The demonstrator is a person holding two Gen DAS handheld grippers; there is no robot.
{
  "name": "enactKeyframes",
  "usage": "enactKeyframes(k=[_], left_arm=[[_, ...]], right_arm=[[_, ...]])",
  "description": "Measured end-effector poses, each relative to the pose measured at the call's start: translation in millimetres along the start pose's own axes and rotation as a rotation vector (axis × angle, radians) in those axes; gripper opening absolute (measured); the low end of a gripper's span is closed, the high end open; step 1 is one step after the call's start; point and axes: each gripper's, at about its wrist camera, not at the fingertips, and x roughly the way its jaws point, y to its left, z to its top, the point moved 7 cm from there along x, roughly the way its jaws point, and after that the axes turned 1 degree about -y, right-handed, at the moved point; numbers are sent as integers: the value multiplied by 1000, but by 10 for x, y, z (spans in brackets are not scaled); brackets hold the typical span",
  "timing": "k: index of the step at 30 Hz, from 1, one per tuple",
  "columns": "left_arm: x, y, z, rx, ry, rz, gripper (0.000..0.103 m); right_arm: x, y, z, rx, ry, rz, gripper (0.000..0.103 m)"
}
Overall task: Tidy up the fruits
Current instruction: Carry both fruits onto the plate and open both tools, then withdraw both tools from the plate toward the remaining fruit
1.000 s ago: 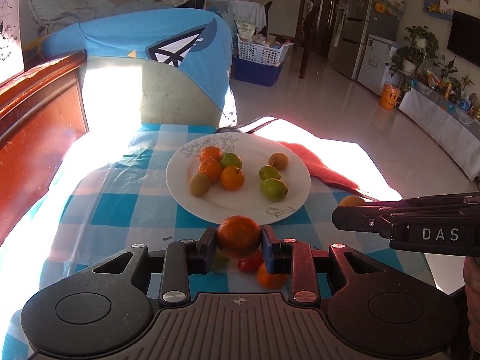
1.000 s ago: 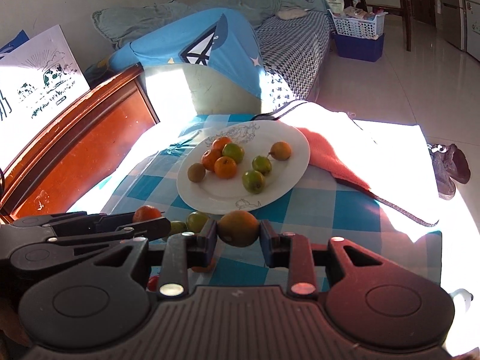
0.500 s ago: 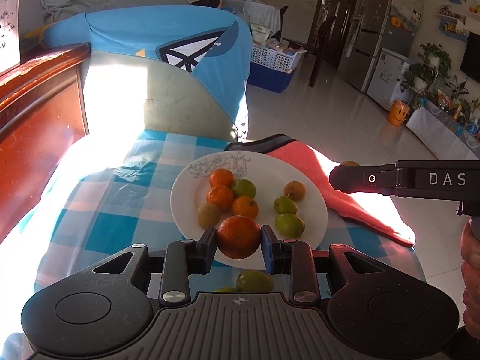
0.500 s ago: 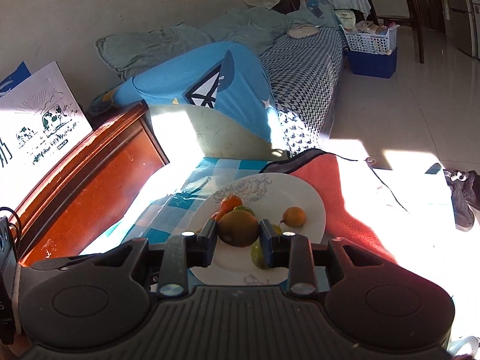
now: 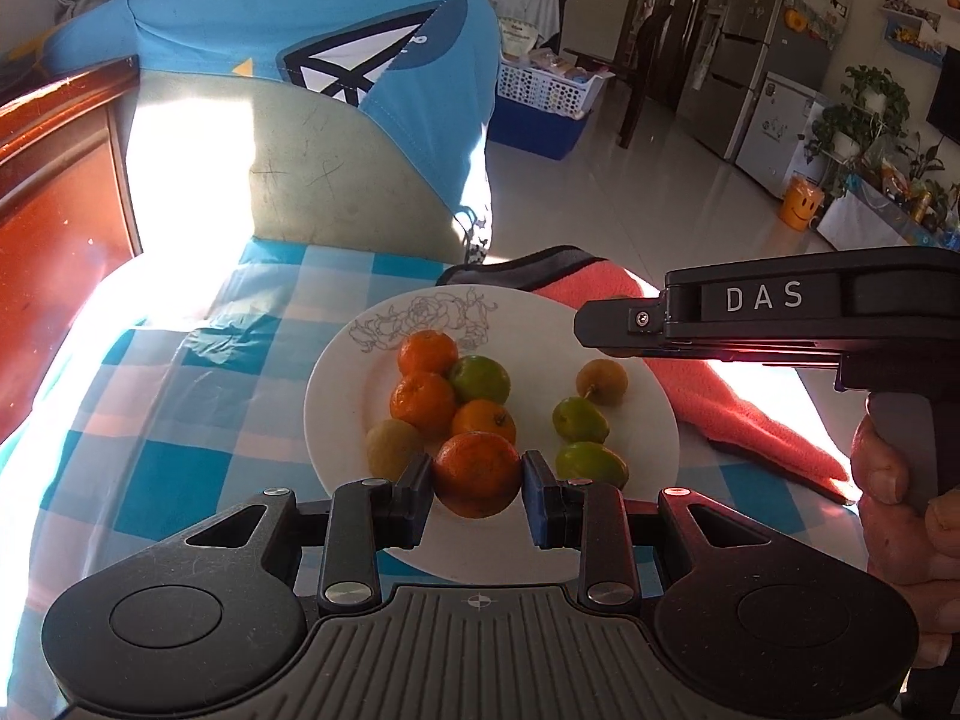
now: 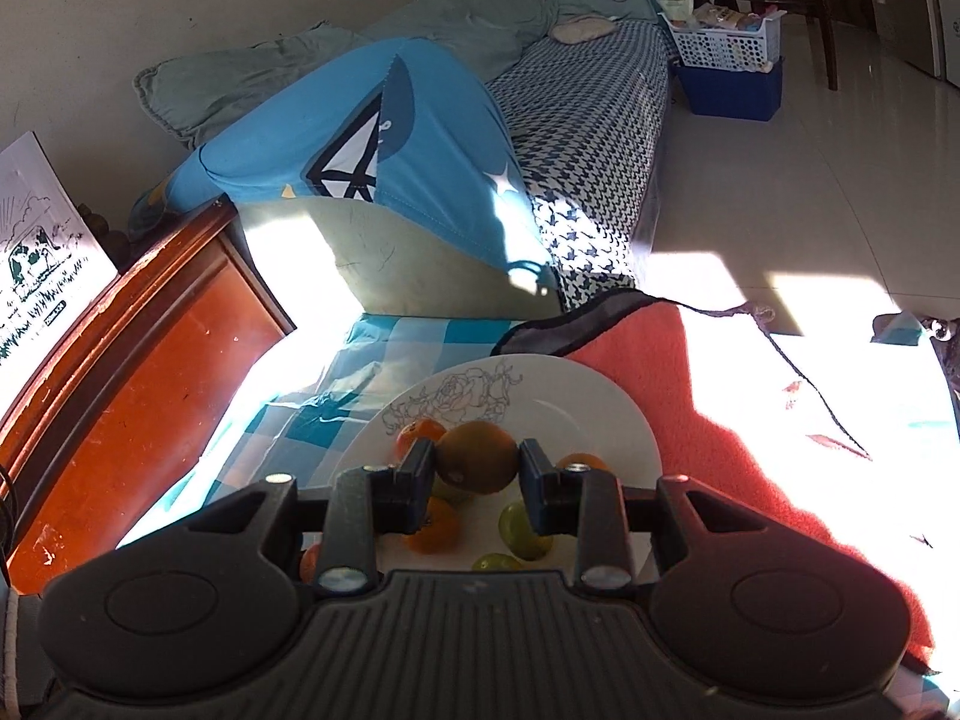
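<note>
My left gripper (image 5: 478,477) is shut on an orange tangerine (image 5: 477,471), held above the near rim of a white plate (image 5: 651,420). On the plate lie several fruits: tangerines (image 5: 426,401), a green one (image 5: 480,378), a yellowish one (image 5: 393,447) and small green ones (image 5: 580,419). My right gripper (image 6: 477,465) is shut on a brownish-orange fruit (image 6: 477,463) above the same plate (image 6: 600,402). In the left wrist view the right gripper's body (image 5: 780,312) reaches in from the right over the plate's far right edge, held by a hand (image 5: 900,510).
The plate stands on a blue and white checked cloth (image 5: 180,420). A coral towel (image 5: 708,402) lies right of the plate. A wooden headboard (image 5: 54,180) is at the left, a chair with a blue shirt (image 5: 312,96) behind the table.
Both grippers, each still holding its fruit, have moved forward from the table's near edge to over the plate. The loose fruits near the table edge have dropped out of view.
</note>
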Motion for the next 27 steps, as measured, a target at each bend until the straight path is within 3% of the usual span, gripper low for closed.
enactKeyframes(k=[15, 21, 22, 27], left_arm=[[246, -20, -83, -7, 46, 4, 29], [193, -15, -20, -15, 17, 17, 32], [172, -14, -6, -19, 13, 20, 35], [-28, -7, 65, -7, -39, 55, 71]], right_arm=[[443, -110, -42, 0, 45, -28, 31], [488, -117, -47, 2, 52, -23, 36], [478, -112, -40, -1, 50, -23, 36], [365, -57, 11, -7, 32, -10, 50]])
